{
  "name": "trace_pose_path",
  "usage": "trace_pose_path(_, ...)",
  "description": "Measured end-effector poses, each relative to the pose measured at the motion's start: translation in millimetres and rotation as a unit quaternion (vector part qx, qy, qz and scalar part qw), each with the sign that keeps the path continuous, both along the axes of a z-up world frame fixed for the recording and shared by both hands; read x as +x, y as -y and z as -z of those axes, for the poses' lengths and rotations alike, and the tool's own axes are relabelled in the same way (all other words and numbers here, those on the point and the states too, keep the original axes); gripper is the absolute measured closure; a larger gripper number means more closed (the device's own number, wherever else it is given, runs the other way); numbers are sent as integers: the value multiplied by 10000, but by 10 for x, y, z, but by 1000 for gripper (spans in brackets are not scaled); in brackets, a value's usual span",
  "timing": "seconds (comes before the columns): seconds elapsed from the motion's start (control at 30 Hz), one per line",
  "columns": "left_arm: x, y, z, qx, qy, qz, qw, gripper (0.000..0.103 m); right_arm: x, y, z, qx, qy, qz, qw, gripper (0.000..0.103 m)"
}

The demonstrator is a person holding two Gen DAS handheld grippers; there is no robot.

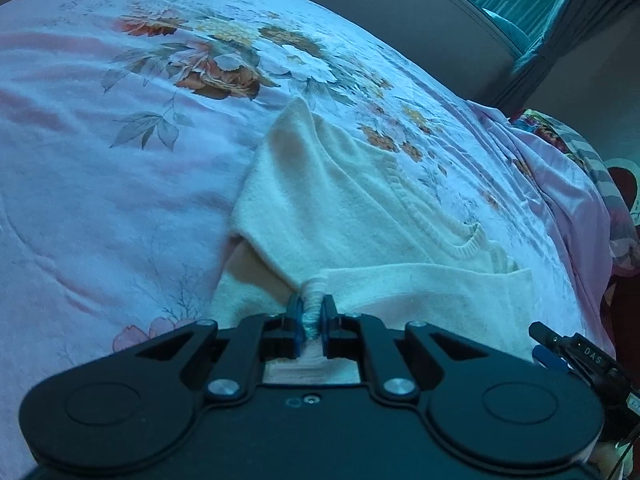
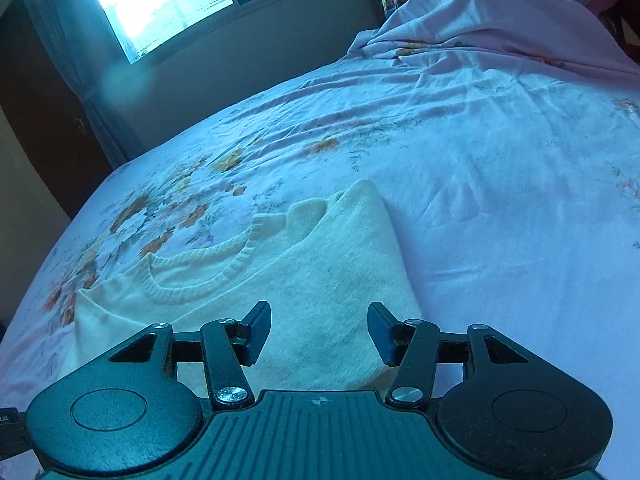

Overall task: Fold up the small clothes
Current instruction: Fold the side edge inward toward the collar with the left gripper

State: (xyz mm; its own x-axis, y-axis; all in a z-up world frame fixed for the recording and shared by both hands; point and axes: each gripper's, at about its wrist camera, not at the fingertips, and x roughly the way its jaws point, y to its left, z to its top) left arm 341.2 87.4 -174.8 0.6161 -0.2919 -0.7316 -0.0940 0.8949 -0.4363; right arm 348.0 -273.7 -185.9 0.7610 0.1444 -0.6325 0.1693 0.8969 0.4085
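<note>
My left gripper point(image 1: 311, 312) pinches the cream knitted sweater's point(image 1: 360, 216) bunched cuff; only my right gripper's point(image 2: 318, 330) view shows its jaws spread, empty

A bright window point(image 2: 160, 4) with curtains lights the floral-sheeted bed point(image 2: 500, 160).

"DAS" on right claw point(image 1: 576, 354)

I'm working in a home bedroom: a wide bed under a pink floral sheet point(image 2: 480, 140) fills my view; rumpled patterned bedding point(image 1: 560, 136) heaped at one end; curtained window point(image 2: 160, 0) in the wall beyond.
</note>
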Motion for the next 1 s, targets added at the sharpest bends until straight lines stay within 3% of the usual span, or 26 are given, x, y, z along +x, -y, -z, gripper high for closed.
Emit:
trace_pose_path(0.03,10,14,24,42,-56,27,10000,84,-23,-26,23,-4,-21,-48,10000,50)
trace_pose_path(0.17,31,58,71,148,-106,-2,9998,84,-85,-130,59,-62,-69,-166,9998,50)
trace_pose_path(0.23,39,46,68,188,-119,-75,9997,99,-97,-160,44,-54,-70,-215,9997,50)
trace_pose_path(0.37,-25,0,-63,246,191,-187,9993,100,-112,-190,-16,-90,36,-270,9996,50)
trace_pose_path(0.5,54,-47,120,340,-30,-211,9992,100,-75,-251,5,-222,-29,-362,9991,50)
trace_pose_path(0.6,44,-93,103,295,35,-278,9992,100,-60,-267,14,-245,-74,-440,9987,50)
trace_pose_path(0.73,3,-62,90,660,-25,-220,9976,86,-7,-276,-29,-402,58,-453,9981,50)
trace_pose_path(0.83,-179,-11,-75,1030,170,-297,9941,79,61,-236,-5,-420,27,-365,9984,50)
trace_pose_path(0.93,-328,9,-246,1006,490,-226,9935,79,166,-194,111,-619,-339,-481,9963,50)
trace_pose_path(1.0,-275,87,-280,997,530,-69,9936,79,189,-160,132,-577,-358,-496,9965,50)
